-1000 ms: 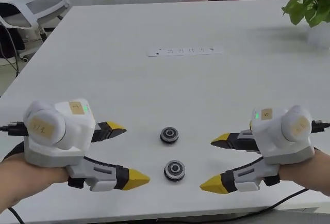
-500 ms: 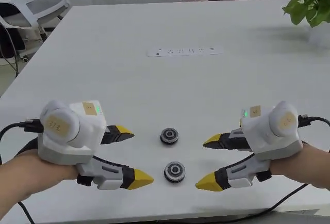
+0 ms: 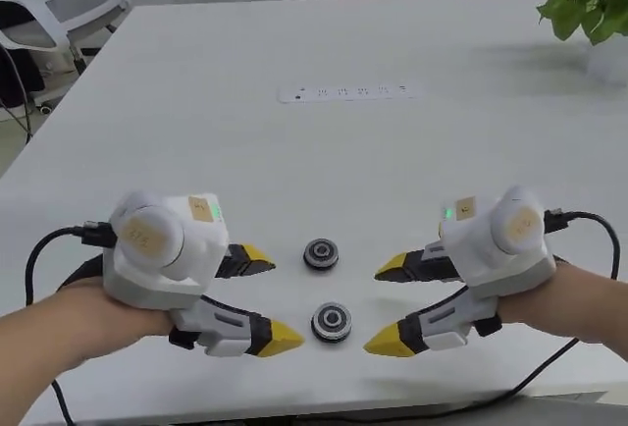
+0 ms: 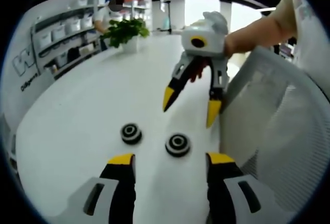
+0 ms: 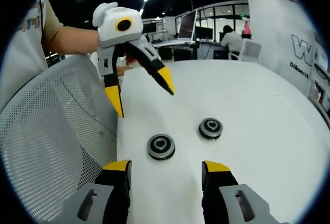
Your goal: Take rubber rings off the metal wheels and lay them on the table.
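On the smooth white table (image 3: 294,151), near its front edge | near wheel (image 3: 332,322), far wheel (image 3: 321,254) at its 12 o'clock: round metal hubs, black rubber rings (image 3: 317,322) fitted | left gripper (image 3: 281,300) at 9 o'clock, yellow-tipped jaws spread, empty | right gripper (image 3: 376,309) at 3 o'clock, likewise spread.

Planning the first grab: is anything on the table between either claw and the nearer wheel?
Nothing visible. Bare table lies between the left claw, the right claw and the near wheel; the far wheel sits apart.
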`<state>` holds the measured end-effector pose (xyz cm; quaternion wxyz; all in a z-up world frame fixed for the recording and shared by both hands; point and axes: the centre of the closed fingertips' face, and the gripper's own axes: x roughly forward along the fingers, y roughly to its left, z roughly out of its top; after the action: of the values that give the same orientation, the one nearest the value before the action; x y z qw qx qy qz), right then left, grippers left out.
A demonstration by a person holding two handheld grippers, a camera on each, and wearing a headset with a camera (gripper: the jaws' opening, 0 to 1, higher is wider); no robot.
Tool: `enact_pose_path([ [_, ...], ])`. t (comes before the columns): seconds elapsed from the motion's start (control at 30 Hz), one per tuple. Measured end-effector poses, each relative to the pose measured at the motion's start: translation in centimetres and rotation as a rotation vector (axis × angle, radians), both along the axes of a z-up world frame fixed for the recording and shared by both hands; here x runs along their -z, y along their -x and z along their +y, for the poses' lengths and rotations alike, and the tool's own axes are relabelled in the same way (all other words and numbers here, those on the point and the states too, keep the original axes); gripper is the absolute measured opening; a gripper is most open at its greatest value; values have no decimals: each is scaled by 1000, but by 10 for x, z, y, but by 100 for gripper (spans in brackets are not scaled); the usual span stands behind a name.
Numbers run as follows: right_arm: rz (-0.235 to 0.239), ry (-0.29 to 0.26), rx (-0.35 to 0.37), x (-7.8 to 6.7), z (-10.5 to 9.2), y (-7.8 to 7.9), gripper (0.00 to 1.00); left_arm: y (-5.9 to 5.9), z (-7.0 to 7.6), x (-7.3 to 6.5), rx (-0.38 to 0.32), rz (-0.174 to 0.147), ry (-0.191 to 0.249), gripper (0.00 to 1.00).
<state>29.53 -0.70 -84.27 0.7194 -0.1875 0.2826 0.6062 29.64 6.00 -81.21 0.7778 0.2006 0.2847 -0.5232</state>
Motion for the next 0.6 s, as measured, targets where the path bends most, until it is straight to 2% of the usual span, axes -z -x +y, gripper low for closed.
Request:
enact_pose_path([
  [0.37,7,-3,-13,5,5,-1,45,-3,-8,8,20,-2,-19,50],
  [0.6,13,-11,-28,6,10,1,40,-4,-17,9,29,8,-7,44],
])
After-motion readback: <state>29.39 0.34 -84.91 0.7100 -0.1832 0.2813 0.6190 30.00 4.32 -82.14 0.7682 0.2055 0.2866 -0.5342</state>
